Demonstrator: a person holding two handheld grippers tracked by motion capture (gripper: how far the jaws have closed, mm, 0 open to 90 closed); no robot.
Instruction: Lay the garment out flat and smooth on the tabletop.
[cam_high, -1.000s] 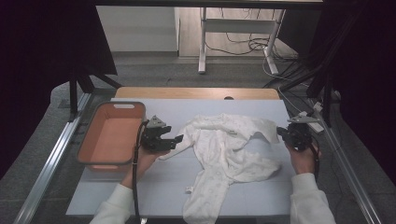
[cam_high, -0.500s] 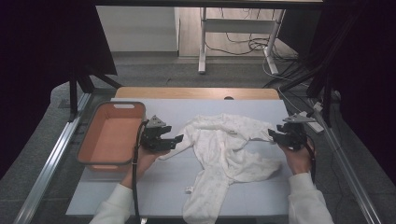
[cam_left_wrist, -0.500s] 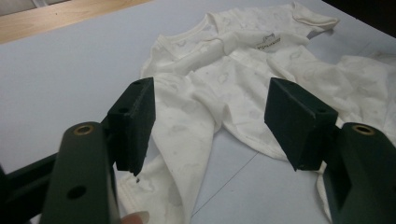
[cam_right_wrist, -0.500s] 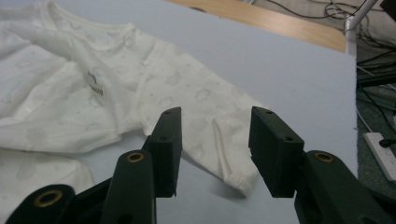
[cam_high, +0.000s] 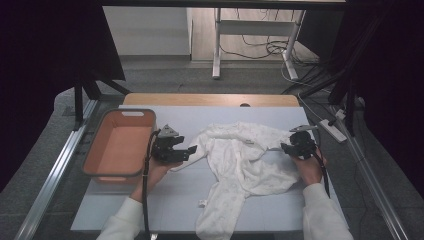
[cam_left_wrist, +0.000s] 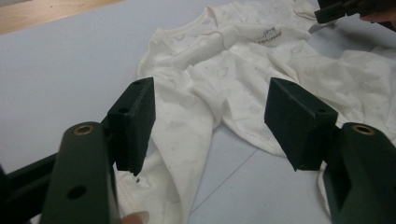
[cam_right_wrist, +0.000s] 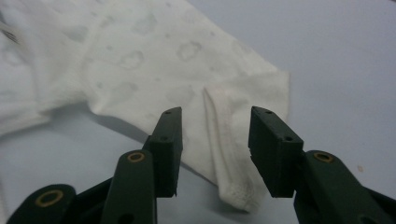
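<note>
On the pale blue tabletop (cam_high: 150, 200), a crumpled white baby garment (cam_high: 245, 165) is lying mid-table. Beside it, the left gripper (cam_high: 186, 150) is waiting wide open, while the right gripper (cam_high: 286, 148), having moved inward, is straddling the hemmed cuff (cam_right_wrist: 233, 154), jaws apart, readying a grasp.

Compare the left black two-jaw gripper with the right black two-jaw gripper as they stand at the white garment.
The left black two-jaw gripper has its jaws spread wide; the right black two-jaw gripper has a narrower gap. The left one faces a rumpled sleeve of the white patterned cloth garment and straddles nothing; the right one straddles a hemmed cuff. The left sits by the orange plastic basket, the right at the garment's far side. Both are open and hand-held.
</note>
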